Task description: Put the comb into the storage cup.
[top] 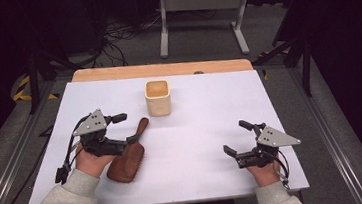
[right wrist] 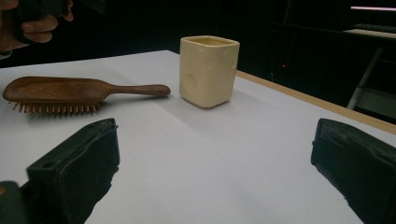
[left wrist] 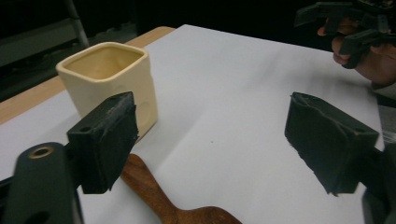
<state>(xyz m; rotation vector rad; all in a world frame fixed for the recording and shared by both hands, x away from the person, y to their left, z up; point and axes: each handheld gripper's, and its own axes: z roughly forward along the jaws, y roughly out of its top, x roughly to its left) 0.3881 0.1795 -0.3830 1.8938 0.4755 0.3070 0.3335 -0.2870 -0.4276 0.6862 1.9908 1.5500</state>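
Hovering over the wooden hairbrush (top: 127, 162) with the left gripper (top: 128, 128), jaws apart and gripping nothing; brush lying flat, handle towards the cream cup (top: 158, 97); right gripper (top: 237, 137) idle, jaws wide; nothing lifted yet, pick-up likely ahead.

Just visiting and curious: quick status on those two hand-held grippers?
Left gripper open above brown wooden hairbrush, not gripping. Right gripper open, holding nothing. Cream square ceramic cup stands near brush handle's tip.
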